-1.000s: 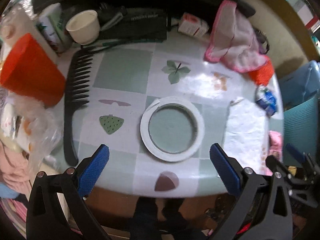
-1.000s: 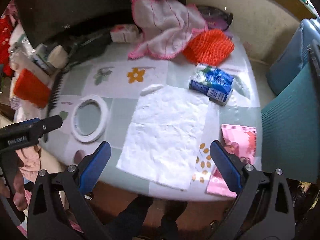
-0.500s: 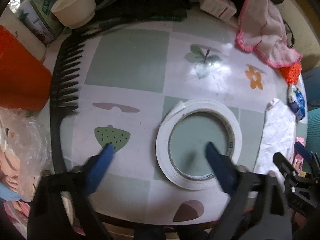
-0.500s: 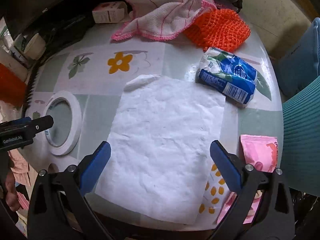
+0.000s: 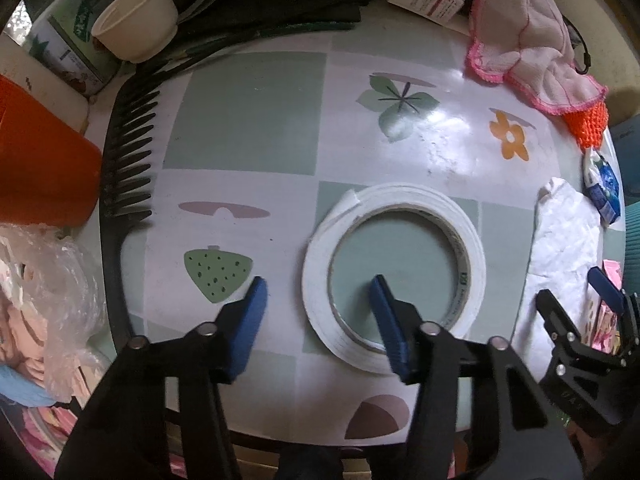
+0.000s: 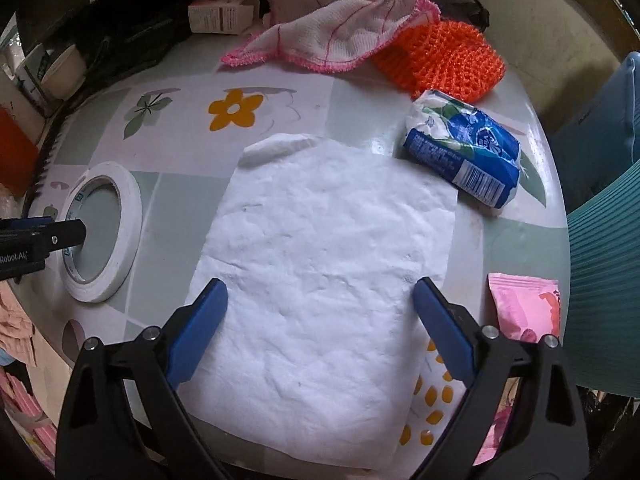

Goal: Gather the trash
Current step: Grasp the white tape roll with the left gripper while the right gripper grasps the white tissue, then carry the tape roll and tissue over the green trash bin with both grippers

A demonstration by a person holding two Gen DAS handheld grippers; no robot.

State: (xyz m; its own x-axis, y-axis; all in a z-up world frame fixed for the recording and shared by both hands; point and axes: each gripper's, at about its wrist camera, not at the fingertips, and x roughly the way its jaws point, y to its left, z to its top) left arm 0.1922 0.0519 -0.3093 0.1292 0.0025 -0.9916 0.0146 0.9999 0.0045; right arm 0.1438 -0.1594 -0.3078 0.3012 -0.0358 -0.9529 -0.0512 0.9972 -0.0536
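A white tape roll (image 5: 394, 284) lies flat on the patterned table (image 5: 248, 116); it also shows in the right wrist view (image 6: 102, 236). My left gripper (image 5: 318, 290) is open and straddles the roll's near-left rim, one finger inside the ring, one outside. A flat white paper towel (image 6: 324, 264) lies under my right gripper (image 6: 320, 300), which is open just above its near part. A blue tissue pack (image 6: 464, 156) and a pink wrapper (image 6: 524, 308) lie to the right.
A black comb (image 5: 126, 160), orange cup (image 5: 36, 160), cream cup (image 5: 136, 36) and clear plastic bag (image 5: 48, 288) crowd the left. A pink-edged cloth (image 6: 340, 16), orange knit piece (image 6: 444, 60) and small carton (image 6: 222, 12) lie at the back. A teal chair (image 6: 604, 272) stands right.
Both grippers moved forward and down toward the table. The left jaws narrowed and now straddle the tape roll's rim. The right gripper came close over the paper towel.
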